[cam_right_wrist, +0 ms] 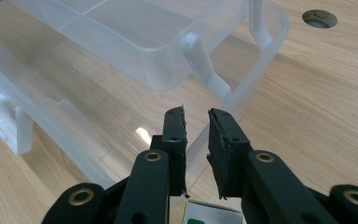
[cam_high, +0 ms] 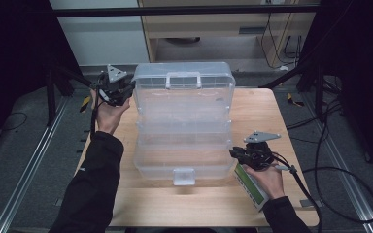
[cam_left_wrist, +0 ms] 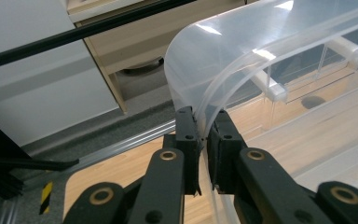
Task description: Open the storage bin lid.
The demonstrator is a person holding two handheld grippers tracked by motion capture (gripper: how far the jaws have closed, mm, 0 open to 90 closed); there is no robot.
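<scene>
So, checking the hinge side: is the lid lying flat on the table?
No, the lid stands raised behind the open box.

open box (cam_high: 184, 131) mid-table (cam_high: 272, 111), left gripper (cam_high: 126, 90) at its far-left corner.

Grey carpet floor (cam_high: 24, 141), white wall panel (cam_high: 102, 43), wooden cabinet (cam_high: 213, 22)

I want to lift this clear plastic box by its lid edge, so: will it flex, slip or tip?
The clear plastic box looks thin-walled and empty, so probably light. Its lid, pinched at the rim by the left claw, would likely bend. Smooth glossy plastic may slip. Opened in tiers, it could tip backward; the right claw steadying the base rim helps.
</scene>
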